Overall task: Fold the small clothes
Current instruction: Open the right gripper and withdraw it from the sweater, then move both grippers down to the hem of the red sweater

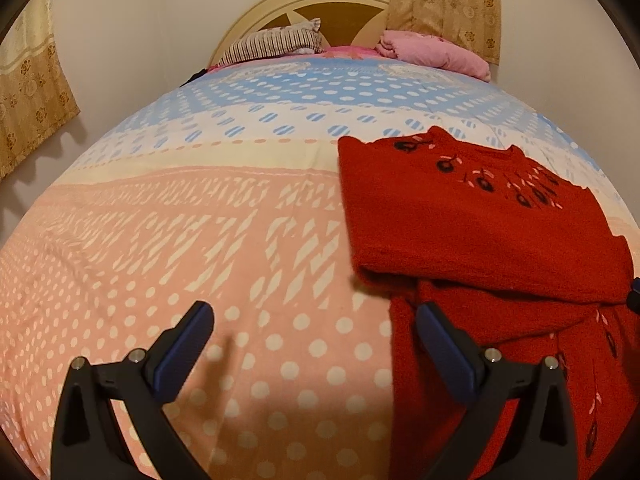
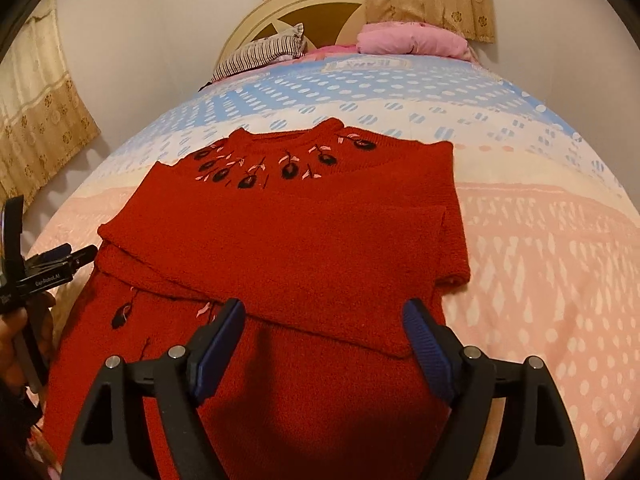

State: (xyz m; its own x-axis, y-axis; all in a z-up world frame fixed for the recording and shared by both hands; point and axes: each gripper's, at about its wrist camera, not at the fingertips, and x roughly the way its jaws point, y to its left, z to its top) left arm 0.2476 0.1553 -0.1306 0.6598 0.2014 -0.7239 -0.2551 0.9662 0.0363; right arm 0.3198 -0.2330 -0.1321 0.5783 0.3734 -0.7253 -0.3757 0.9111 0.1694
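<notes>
A red knitted sweater (image 2: 296,236) with dark embroidered flowers at the neck lies flat on the bedspread (image 2: 540,264), collar toward the headboard. A sleeve (image 2: 320,292) is folded across its body. My right gripper (image 2: 324,309) hovers open just above the lower edge of that folded sleeve, with nothing pinched between its blue pads. In the left wrist view the sweater (image 1: 480,232) fills the right side. My left gripper (image 1: 314,313) is open over the bedspread (image 1: 180,248) at the sweater's left edge, its right finger (image 1: 440,340) over the red knit. A hand holds the left gripper (image 2: 74,255) at that view's left border.
A striped pillow (image 2: 260,54) and a pink bundle (image 2: 412,40) lie by the cream headboard (image 2: 304,4) at the far end. Patterned beige curtains (image 2: 428,0) hang behind and at the left wall (image 1: 32,112). The bedspread stretches out left and right of the sweater.
</notes>
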